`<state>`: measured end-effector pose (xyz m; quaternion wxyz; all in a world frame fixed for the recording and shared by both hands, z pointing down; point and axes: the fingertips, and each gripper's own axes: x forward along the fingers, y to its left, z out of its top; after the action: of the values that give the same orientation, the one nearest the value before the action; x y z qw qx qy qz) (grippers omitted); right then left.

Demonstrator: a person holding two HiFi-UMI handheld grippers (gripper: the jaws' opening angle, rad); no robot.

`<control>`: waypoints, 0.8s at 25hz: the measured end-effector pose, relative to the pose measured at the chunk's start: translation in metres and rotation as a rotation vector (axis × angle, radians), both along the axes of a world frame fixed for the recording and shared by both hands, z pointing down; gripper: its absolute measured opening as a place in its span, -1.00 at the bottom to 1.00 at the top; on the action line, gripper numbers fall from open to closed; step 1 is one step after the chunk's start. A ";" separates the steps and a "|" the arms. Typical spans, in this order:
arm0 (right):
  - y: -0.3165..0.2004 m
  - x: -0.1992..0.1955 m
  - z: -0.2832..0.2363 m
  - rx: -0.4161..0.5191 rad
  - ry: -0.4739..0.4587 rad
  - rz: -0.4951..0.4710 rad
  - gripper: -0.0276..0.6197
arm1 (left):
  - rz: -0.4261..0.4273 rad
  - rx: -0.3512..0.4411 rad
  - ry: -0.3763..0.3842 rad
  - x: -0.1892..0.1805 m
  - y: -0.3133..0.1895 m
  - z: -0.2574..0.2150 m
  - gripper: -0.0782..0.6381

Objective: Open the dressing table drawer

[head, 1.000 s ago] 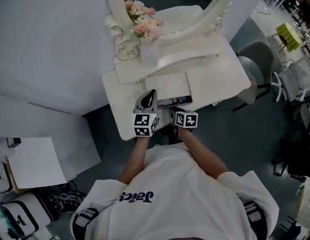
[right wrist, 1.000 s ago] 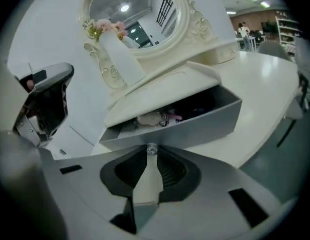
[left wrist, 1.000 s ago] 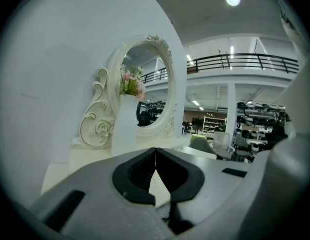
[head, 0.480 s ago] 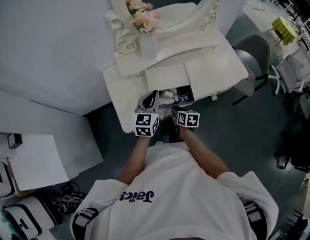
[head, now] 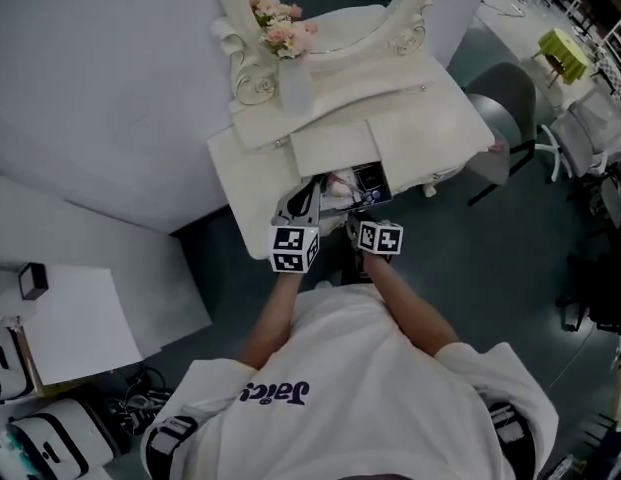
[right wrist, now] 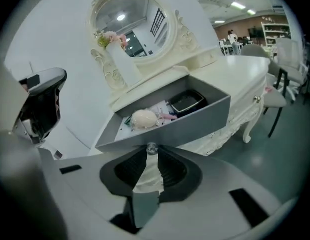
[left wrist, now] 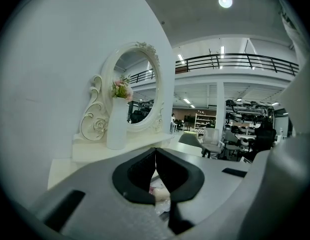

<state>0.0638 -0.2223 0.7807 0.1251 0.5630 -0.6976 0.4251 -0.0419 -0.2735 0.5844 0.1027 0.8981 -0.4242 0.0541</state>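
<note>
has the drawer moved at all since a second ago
Yes. The drawer has slid further out of the dressing table's front, toward the person, the right gripper's jaws shut on its knob.

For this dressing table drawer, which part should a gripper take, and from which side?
The small round knob at the middle of the front of the drawer, taken from the front with one jaw on each side. It alone stands proud of the flat panel and sits central, so the pull should run straight. The right gripper holds it so.

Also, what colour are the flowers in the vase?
Mostly pink flowers, clearest in the head view.
</note>
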 end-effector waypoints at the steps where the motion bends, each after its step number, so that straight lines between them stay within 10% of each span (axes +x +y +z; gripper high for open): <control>1: 0.002 0.000 0.001 -0.001 -0.005 0.005 -0.68 | 0.003 -0.001 -0.001 0.000 0.002 0.001 -0.74; 9: 0.011 0.017 -0.010 0.051 0.058 0.055 -0.56 | 0.009 -0.009 -0.004 -0.005 0.008 0.002 -0.74; 20: -0.025 0.022 -0.161 0.469 0.371 -0.026 -0.64 | 0.034 0.064 0.050 0.006 0.008 -0.044 -0.74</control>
<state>0.0854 -0.2477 0.6193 0.1224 0.6355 -0.7492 0.1406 -0.0355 -0.2659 0.5409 0.0837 0.9090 -0.4079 0.0196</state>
